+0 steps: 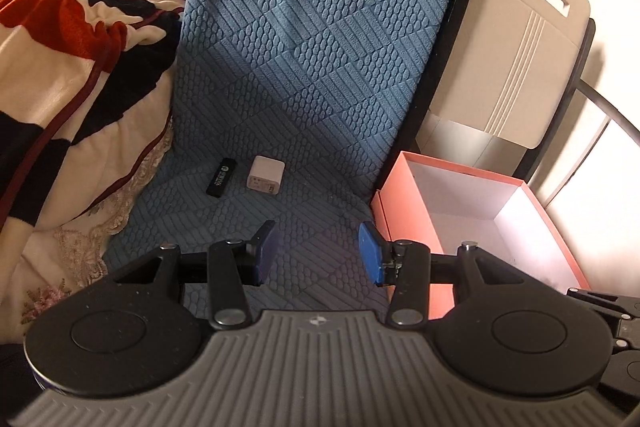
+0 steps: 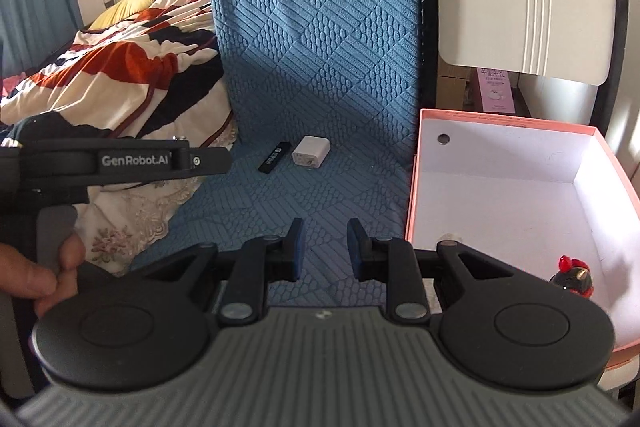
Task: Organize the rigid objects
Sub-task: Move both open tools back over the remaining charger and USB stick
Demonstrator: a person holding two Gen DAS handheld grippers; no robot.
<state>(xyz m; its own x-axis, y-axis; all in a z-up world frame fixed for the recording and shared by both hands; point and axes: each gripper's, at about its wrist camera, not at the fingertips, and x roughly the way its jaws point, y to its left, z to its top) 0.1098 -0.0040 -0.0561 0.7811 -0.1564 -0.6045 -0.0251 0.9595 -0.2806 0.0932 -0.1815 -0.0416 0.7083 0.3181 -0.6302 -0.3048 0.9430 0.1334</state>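
Observation:
A black lighter-like stick (image 1: pixel 220 177) and a white charger cube (image 1: pixel 265 178) lie side by side on the blue textured chair cover (image 1: pixel 304 67); both show in the right wrist view too, the stick (image 2: pixel 273 157) and the cube (image 2: pixel 311 151). A pink box (image 1: pixel 404 211) with a white inside stands to the right, its rim (image 2: pixel 416 183) beside my right gripper. A small red and black figure (image 2: pixel 573 277) sits inside it. My left gripper (image 1: pixel 318 253) is open and empty, short of the two objects. My right gripper (image 2: pixel 323 247) is open and empty, left of the box.
A bed with a red, white and black blanket (image 1: pixel 80 39) lies to the left. A beige chair back (image 1: pixel 516 39) stands behind the box. The left gripper's body (image 2: pixel 132 161) and the hand holding it (image 2: pixel 48 275) show at the left of the right wrist view.

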